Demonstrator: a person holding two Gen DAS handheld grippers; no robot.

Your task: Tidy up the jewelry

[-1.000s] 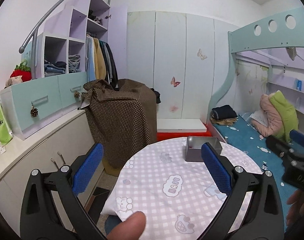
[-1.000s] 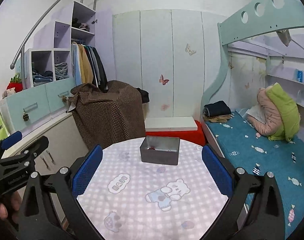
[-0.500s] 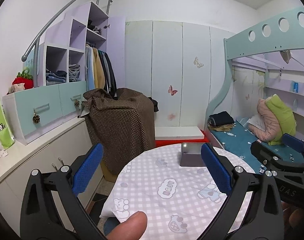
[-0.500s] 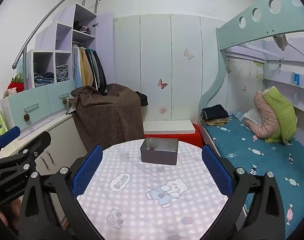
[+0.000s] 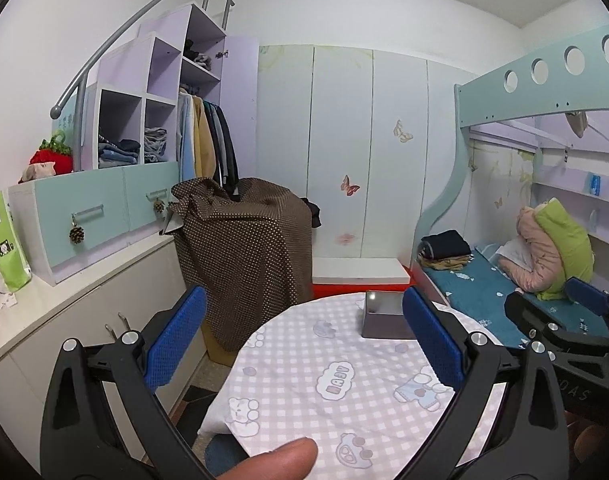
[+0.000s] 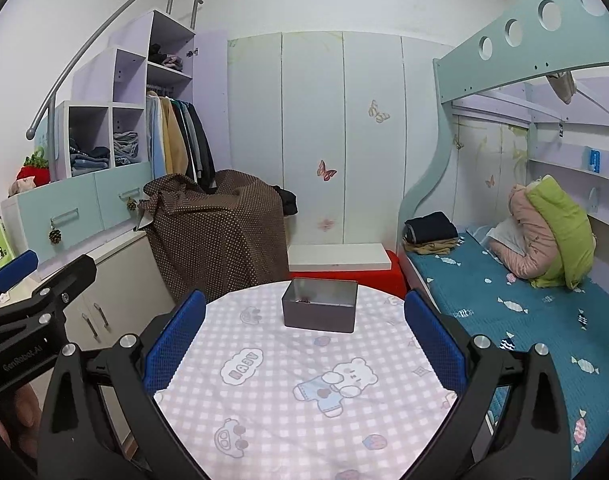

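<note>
Tin box (image 6: 319, 310) sits on the round table's (image 6: 304, 380) far side; left gripper (image 5: 304, 344) and right gripper (image 6: 304, 340) hover short of the box, jaws wide apart, holding nothing.

"GenRobot.AI" on left gripper (image 6: 40, 300); tablecloth (image 6: 304, 380) cloud reads perhaps "BABY".

A small bedroom: pale wardrobe doors (image 6: 336, 140) with butterfly stickers stand at twelve o'clock. At ten o'clock, lilac cubby shelves (image 6: 116, 120) hold folded clothes above mint drawers (image 6: 80, 208). A bunk bed (image 6: 504, 292) with teal bedding fills three o'clock.
</note>
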